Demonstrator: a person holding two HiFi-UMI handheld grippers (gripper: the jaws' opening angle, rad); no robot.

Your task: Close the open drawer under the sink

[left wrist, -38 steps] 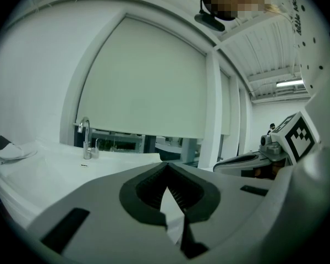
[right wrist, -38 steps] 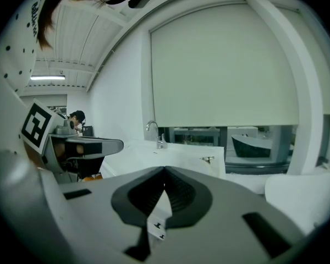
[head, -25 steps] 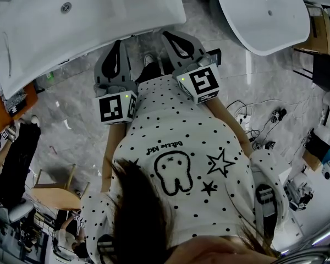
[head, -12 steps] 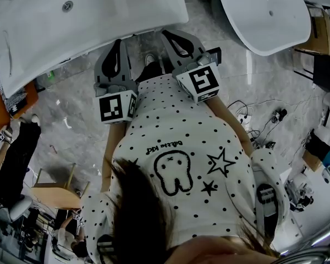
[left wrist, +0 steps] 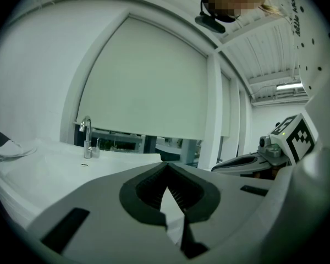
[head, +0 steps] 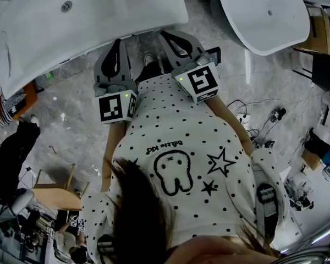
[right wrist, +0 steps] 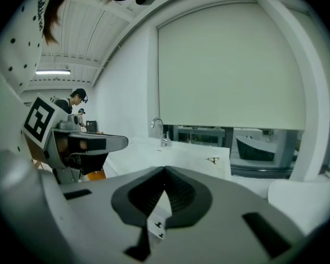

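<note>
In the head view I hold both grippers side by side in front of the polka-dot shirt. They point at the front edge of the white sink counter (head: pixel 99 21). The left gripper (head: pixel 117 42) is shut with nothing in it. The right gripper (head: pixel 166 34) is also shut and empty. In the left gripper view the left gripper (left wrist: pixel 166 168) has its jaws meeting above the white counter, and the faucet (left wrist: pixel 86 137) stands beyond. The right gripper view shows the right gripper (right wrist: pixel 165 172) shut too, with the faucet (right wrist: pixel 160 131) ahead. No view shows the drawer under the sink.
A second white basin (head: pixel 264 15) stands at the upper right. Cables and plugs (head: pixel 258 125) lie on the marble floor to the right. A wooden stool (head: pixel 55 190) is at the lower left, with a person in black (head: pixel 11 153) beside it.
Both grippers stay where they were, still shut. Only the person in black at the left edge has shifted a little.
</note>
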